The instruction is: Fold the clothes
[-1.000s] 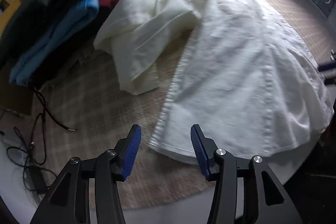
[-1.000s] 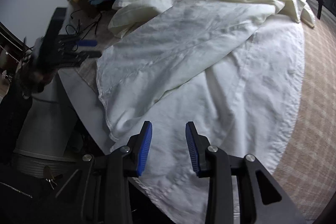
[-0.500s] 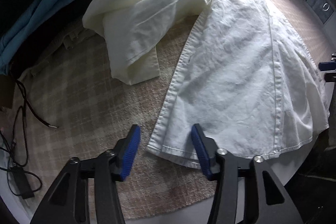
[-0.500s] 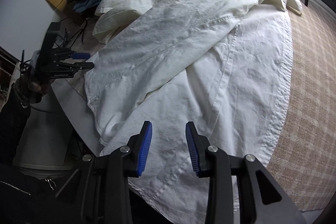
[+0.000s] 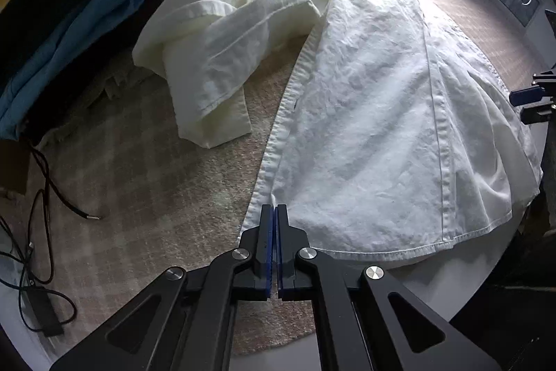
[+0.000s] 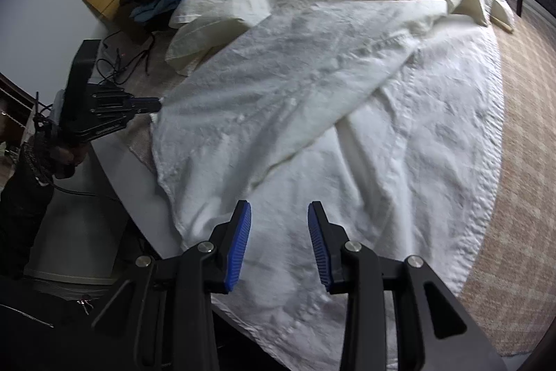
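Left gripper (image 5: 274,211) pinching white shirt (image 5: 382,127) hem, right gripper (image 6: 279,214) parted

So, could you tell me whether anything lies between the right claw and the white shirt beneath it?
Nothing visible does. The right claw hangs open directly over the white shirt, with only bare fabric between its fingers. The left claw is shut at the shirt's corner off to the side, clear of that path.
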`<act>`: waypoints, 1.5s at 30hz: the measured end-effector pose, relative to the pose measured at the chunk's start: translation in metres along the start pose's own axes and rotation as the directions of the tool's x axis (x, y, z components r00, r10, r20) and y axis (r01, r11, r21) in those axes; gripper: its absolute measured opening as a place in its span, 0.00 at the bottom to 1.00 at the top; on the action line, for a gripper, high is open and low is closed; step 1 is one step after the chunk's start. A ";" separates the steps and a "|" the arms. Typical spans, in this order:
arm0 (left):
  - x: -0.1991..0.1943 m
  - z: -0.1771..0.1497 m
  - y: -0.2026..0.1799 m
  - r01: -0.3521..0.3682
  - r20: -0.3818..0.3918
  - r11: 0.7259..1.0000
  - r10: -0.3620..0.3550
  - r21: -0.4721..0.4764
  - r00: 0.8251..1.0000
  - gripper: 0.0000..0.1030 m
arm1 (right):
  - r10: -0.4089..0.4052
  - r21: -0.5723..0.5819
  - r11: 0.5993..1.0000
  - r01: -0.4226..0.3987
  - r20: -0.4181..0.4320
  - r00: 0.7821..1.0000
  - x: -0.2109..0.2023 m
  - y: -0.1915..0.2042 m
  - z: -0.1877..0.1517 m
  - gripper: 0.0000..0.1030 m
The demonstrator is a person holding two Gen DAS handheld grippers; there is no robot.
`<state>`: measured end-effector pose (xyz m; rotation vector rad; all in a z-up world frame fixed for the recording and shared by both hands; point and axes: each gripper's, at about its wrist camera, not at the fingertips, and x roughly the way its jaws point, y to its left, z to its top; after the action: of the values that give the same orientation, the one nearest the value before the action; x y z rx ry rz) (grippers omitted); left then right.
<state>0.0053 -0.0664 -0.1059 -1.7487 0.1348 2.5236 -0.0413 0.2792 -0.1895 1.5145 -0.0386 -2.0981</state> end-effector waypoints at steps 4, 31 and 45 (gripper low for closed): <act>-0.007 0.000 0.006 0.016 -0.015 1.000 -0.016 -0.024 1.000 0.26 | 0.000 -0.031 1.000 0.000 0.002 1.000 -0.001 0.010 0.003 0.33; -0.121 0.029 0.015 0.124 0.180 0.990 -0.110 -0.071 0.978 0.03 | 0.101 -0.032 0.994 -0.101 0.000 0.995 0.001 0.011 0.014 0.29; -0.267 0.068 -0.059 0.112 0.441 0.989 -0.146 0.101 0.885 0.03 | 0.166 0.090 0.982 -0.164 -0.010 0.986 0.065 0.011 0.014 0.25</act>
<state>0.0421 -0.0024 0.1653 -1.0670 0.0775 2.7001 -0.0631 0.2370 -0.2374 1.5252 -0.2457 -1.9746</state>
